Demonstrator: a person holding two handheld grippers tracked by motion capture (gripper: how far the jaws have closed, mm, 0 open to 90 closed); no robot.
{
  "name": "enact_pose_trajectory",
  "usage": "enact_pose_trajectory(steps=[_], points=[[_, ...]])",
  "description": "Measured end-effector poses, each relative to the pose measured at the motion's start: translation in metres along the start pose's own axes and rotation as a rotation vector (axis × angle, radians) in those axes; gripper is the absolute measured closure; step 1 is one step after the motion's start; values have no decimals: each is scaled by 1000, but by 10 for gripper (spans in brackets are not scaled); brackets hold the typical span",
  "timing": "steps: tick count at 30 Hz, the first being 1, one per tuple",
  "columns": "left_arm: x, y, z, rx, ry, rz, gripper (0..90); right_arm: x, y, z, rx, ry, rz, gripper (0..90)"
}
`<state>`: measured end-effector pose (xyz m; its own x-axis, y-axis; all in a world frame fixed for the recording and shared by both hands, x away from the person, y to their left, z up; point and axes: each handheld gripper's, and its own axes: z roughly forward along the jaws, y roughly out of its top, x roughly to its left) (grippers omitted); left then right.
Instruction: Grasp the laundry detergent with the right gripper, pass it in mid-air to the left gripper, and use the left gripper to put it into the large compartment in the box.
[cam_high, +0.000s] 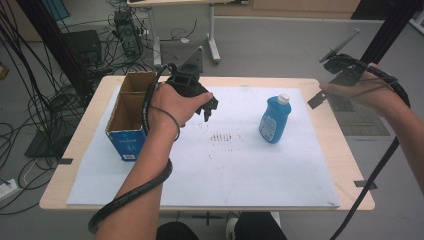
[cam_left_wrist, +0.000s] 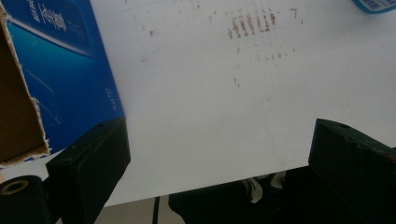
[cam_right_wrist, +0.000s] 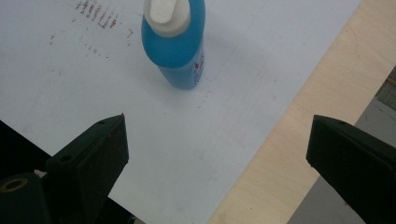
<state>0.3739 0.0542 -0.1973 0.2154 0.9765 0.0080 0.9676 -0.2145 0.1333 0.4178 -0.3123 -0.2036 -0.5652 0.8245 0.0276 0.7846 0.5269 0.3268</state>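
Forearms reach in from the near edge of a pale wooden counter (cam_high: 330, 165) covered by a large white sheet (cam_high: 240, 165) with faint reddish-brown smudges near its middle. On the person's left, the left hand-held gripper (cam_high: 209, 109) hovers above the sheet just beside an open cardboard box (cam_high: 131, 116) with blue sides; its black jaws are spread wide with nothing between them, and in the left gripper view the sheet shows through the gap, with the box's blue wall at the left. On the right, the right hand-held gripper (cam_high: 316, 100) hangs over the far right edge of the counter, jaws likewise spread and holding nothing. Between the two, nearer the right, a blue bottle (cam_high: 275, 120) with a white cap stands upright on the sheet, well apart from the box and touched by neither gripper; the right gripper view looks down on its cap from a little way off. Judging by this, the work looks barely begun: the bottle is not yet grasped, and the box, as far as can be seen, appears empty. Gripping the bottle and carrying it across to the box would seem to be what remains.
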Motion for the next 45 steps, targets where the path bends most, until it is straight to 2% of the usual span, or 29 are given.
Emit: enact_pose_trajectory(steps=[9,23,33,45], points=[[3,-2,1,0,-1,9,59,3,-10,7,-17,13,11,43],[2,-2,6,3,-4,20,60,18,-18,24,-44,20,-13,42],[4,-2,8,7,1,18,60,22,-24,42,-88,36,-12,38],[8,-3,11,13,2,9,59,28,-26,56,-115,38,-8,38]])
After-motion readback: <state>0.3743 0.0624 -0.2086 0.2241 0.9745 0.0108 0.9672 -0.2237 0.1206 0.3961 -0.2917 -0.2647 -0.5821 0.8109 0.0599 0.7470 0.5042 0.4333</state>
